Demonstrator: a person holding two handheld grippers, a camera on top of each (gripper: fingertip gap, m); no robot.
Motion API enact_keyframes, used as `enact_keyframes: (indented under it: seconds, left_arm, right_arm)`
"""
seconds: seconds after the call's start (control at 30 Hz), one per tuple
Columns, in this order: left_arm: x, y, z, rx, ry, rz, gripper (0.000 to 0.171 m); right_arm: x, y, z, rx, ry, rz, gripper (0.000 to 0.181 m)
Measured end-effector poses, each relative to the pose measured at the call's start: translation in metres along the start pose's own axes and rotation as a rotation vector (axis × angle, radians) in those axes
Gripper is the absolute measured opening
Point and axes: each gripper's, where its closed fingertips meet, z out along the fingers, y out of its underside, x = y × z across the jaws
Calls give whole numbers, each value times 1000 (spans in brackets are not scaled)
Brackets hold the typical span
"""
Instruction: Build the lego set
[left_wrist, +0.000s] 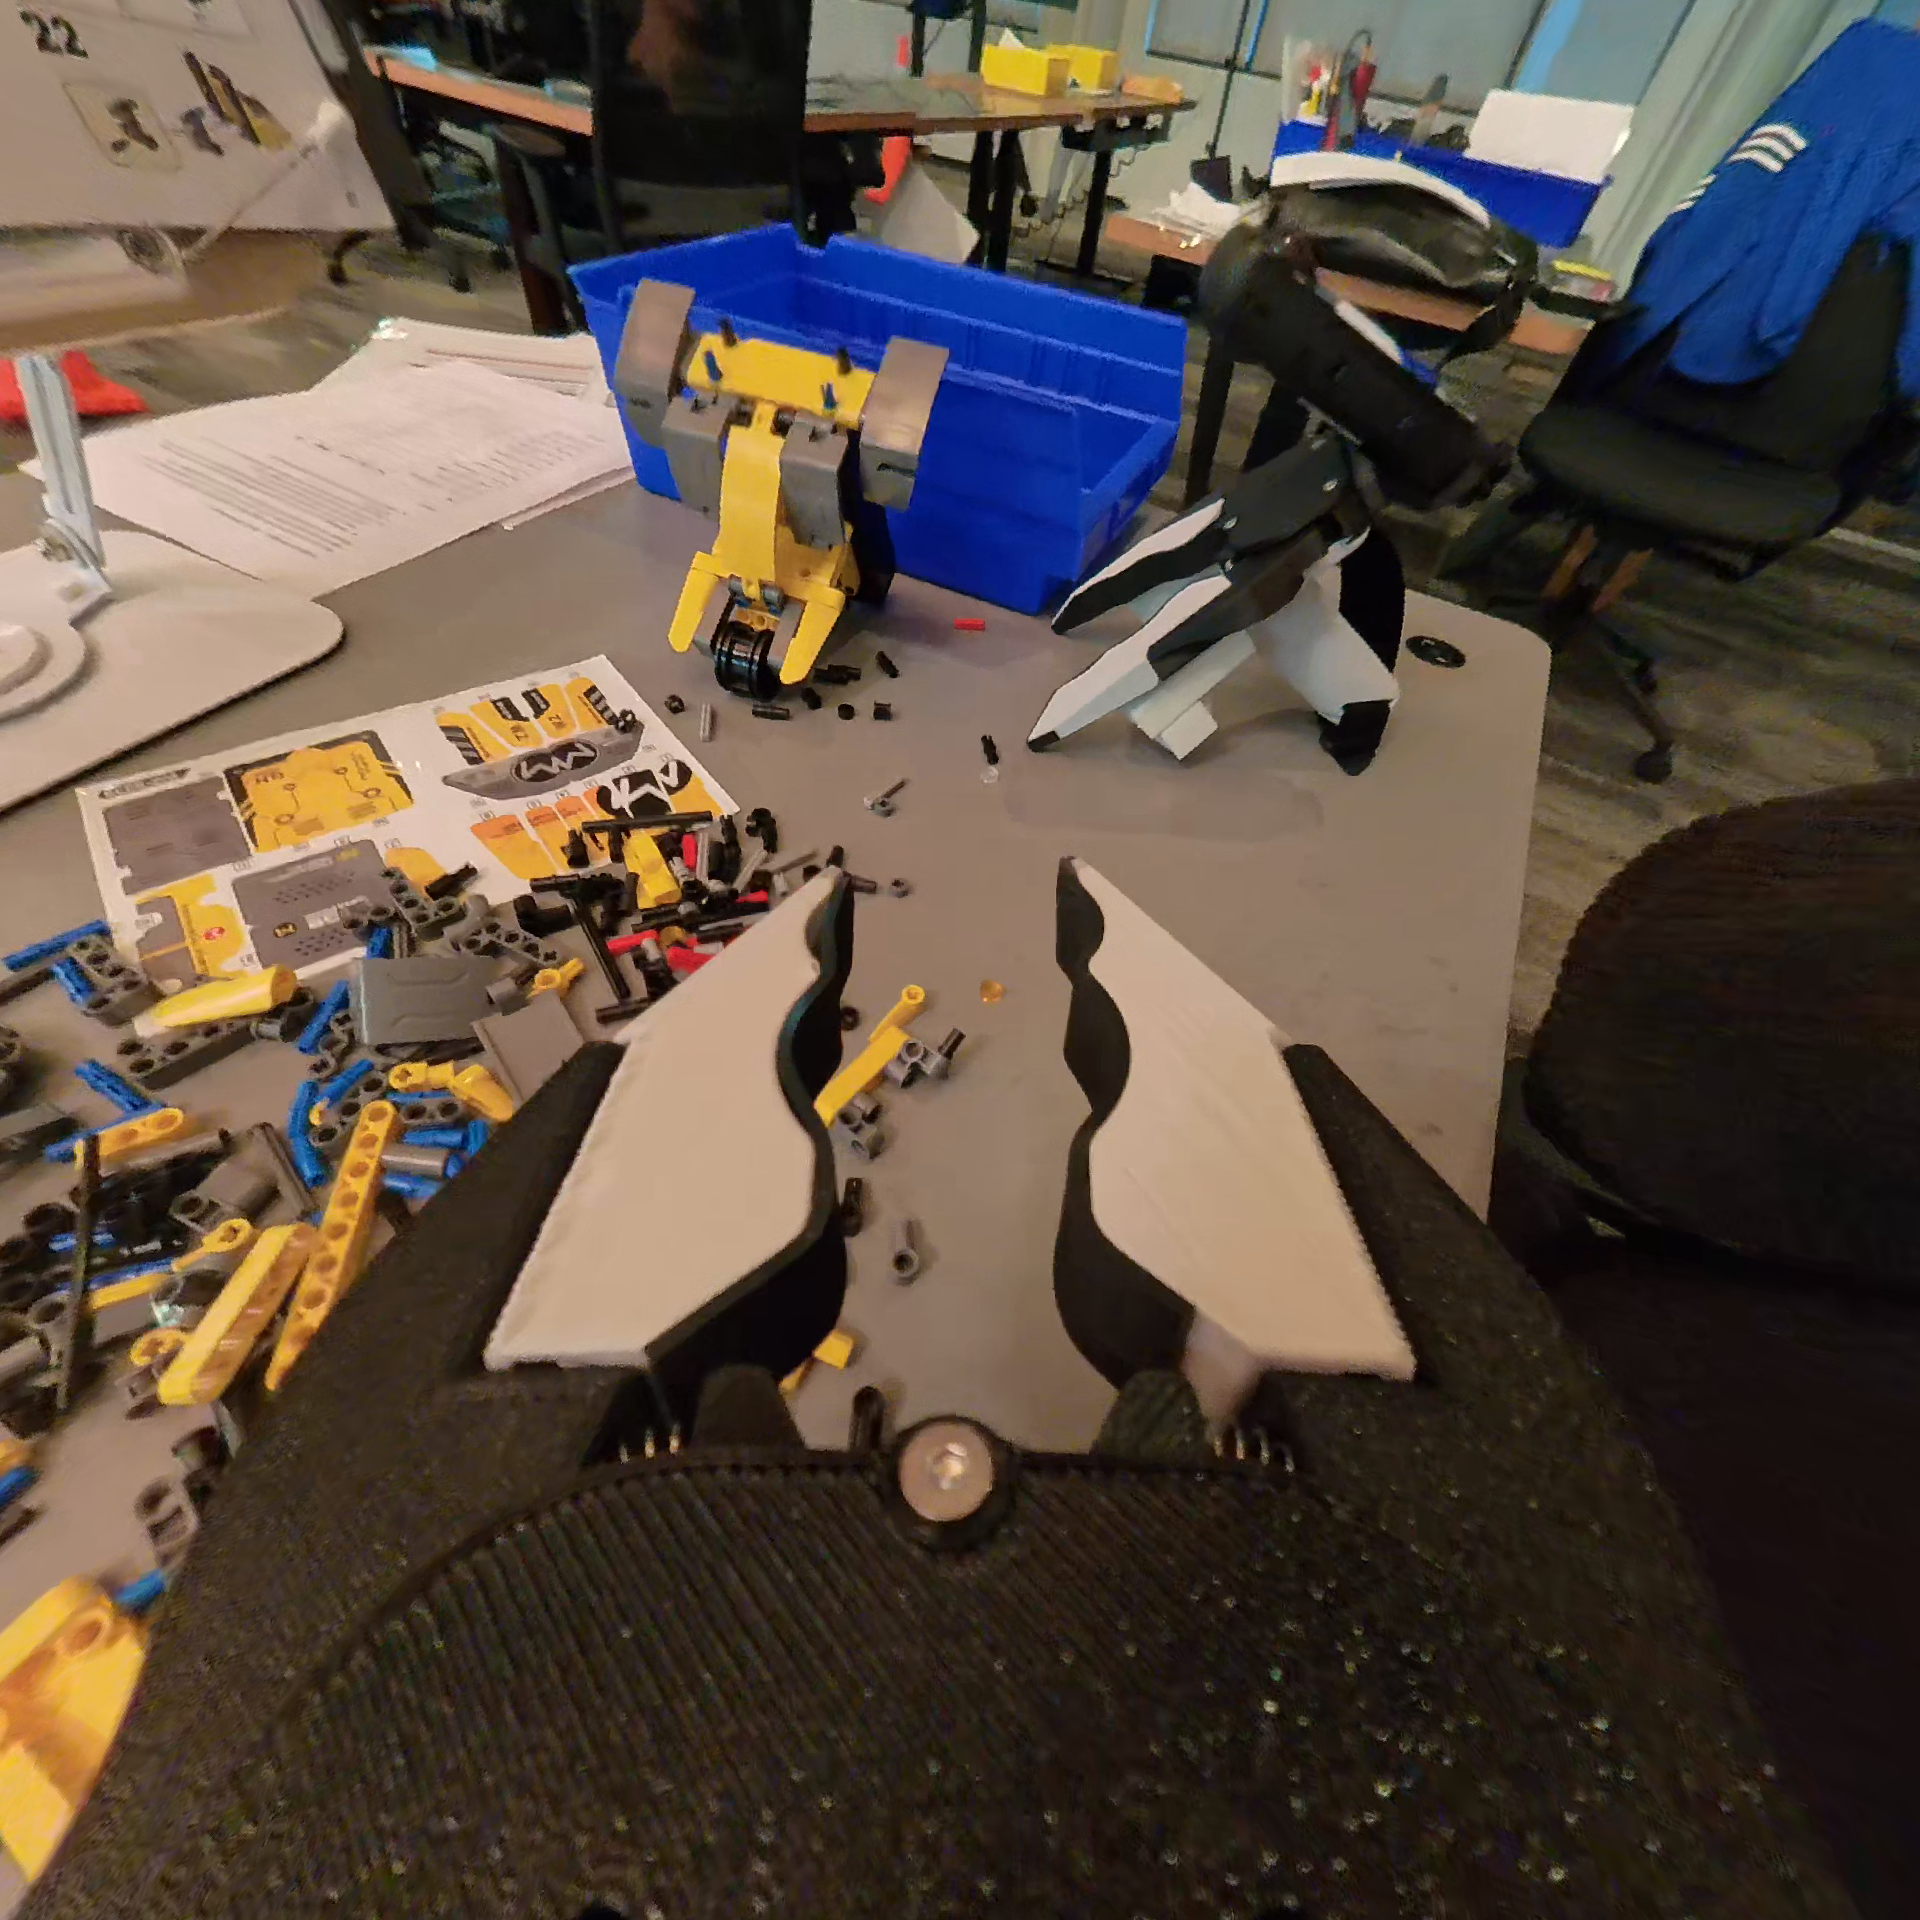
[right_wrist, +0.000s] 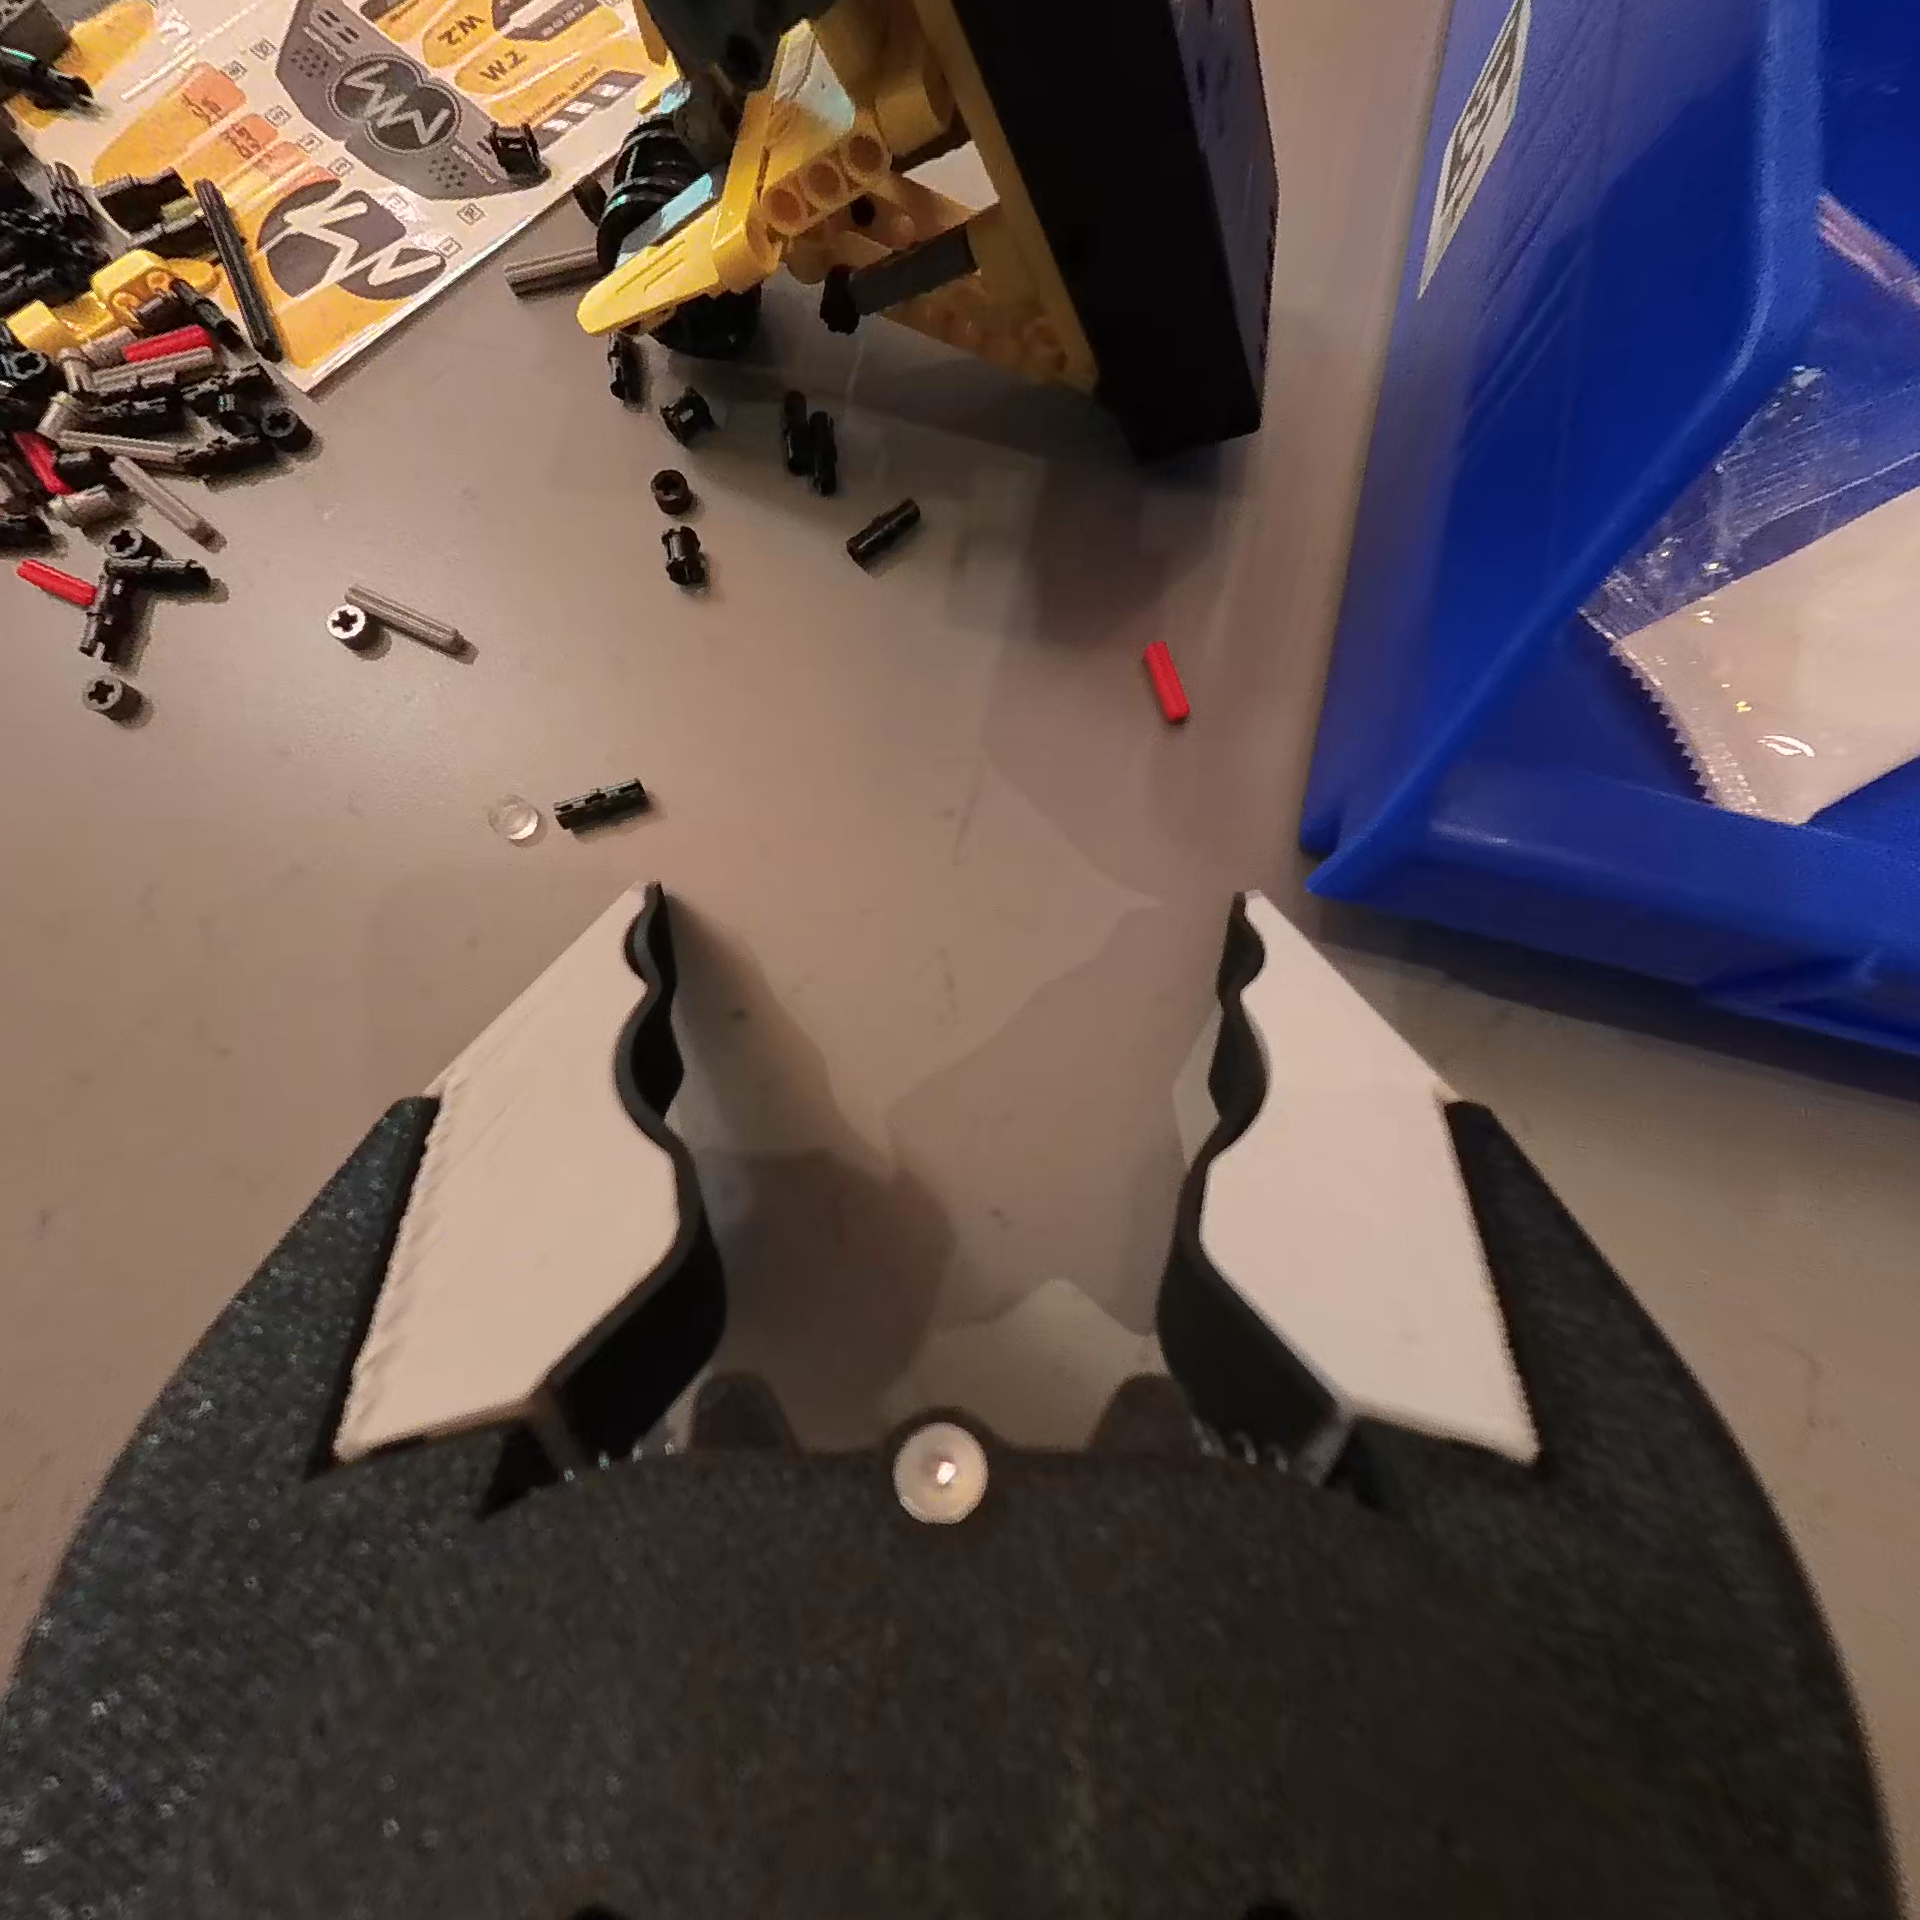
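- The left hand-held gripper (left_wrist: 954, 878) hangs low over the grey worktop (left_wrist: 1247, 935), tilted forward and down, its jaws spread wide and gripping nothing; between its fingers lie a yellow beam (left_wrist: 868, 1055) and a few small grey connectors.
- To its left spreads a pile of loose parts (left_wrist: 260, 1122) (yellow, blue, black, red), partly on top of a sticker sheet (left_wrist: 343, 800) printed with yellow and grey decals; its writing is left unread.
- Far of that, a yellow-and-grey model (left_wrist: 774, 488) leans on a blue bin (left_wrist: 1039, 436).
- The right hand-held gripper (right_wrist: 951, 894) points steeply down at bare worktop, jaws wide apart and empty; in the left wrist view it shows right of the model, tips near the surface.
- Nearest its tips are a black pin (right_wrist: 601, 805) and a clear stud (right_wrist: 516, 818) on the left, a red pin (right_wrist: 1166, 681) farther off, and the bin just beside it on the right (with a clear bag (right_wrist: 1787, 644) inside, and a label on the wall).
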Motion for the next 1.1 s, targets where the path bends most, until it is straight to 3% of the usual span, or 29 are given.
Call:
enact_keyframes:
  seconds: [0.13,0.3,0.43,0.63,0.77,0.93,1.1]
  left_arm:
    - [0,-10,-9,24,21,22,39]
    - [0,8,-19,-9,14,-3,39]
    - [2,13,-28,56,-7,-50,37]
    - [12,1,-27,138,21,-43,37]
    - [12,4,-28,129,49,-28,37]
    - [-4,6,-39,186,93,-102,38]
    - [-12,-11,-48,244,110,-150,39]
  right_arm:
    - [0,0,0,0,0,0,104]
    - [0,0,0,0,0,0,104]
    - [0,0,0,0,0,0,104]
    - [0,0,0,0,0,0,104]
    - [0,0,0,0,0,0,104]
    - [0,0,0,0,0,0,104]
    - [0,0,0,0,0,0,104]
